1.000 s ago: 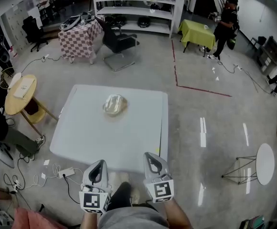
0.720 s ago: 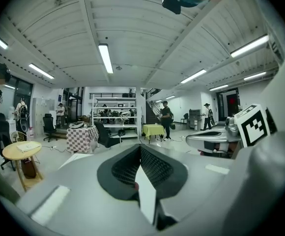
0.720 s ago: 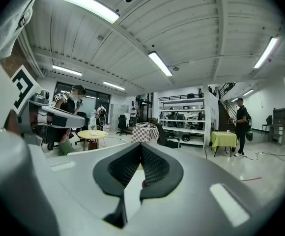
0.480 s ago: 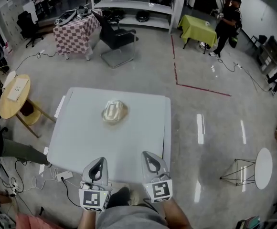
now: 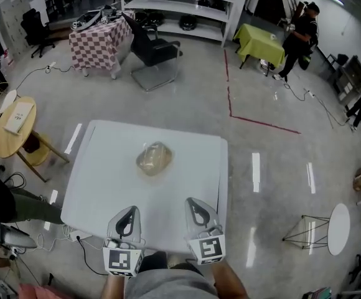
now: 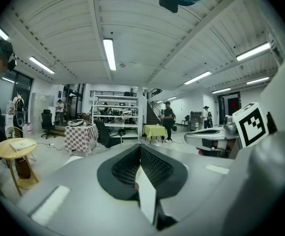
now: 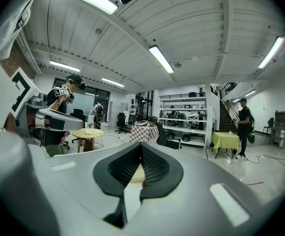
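left gripper (image 5: 128, 213) and right gripper (image 5: 195, 204) pinched together, empty, over table (image 5: 103, 182) near edge. tan lump (image 5: 154, 159) mid-table, well apart, long axis near-left to far-right.

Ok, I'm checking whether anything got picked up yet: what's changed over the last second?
Nothing was taken hold of or let go. In the head view the white square table and the tan lump wrapped in clear plastic now sit lower, nearer the grippers, so the person seems to have edged forward. The left gripper and right gripper stay side by side at the near edge, jaws shut and empty.
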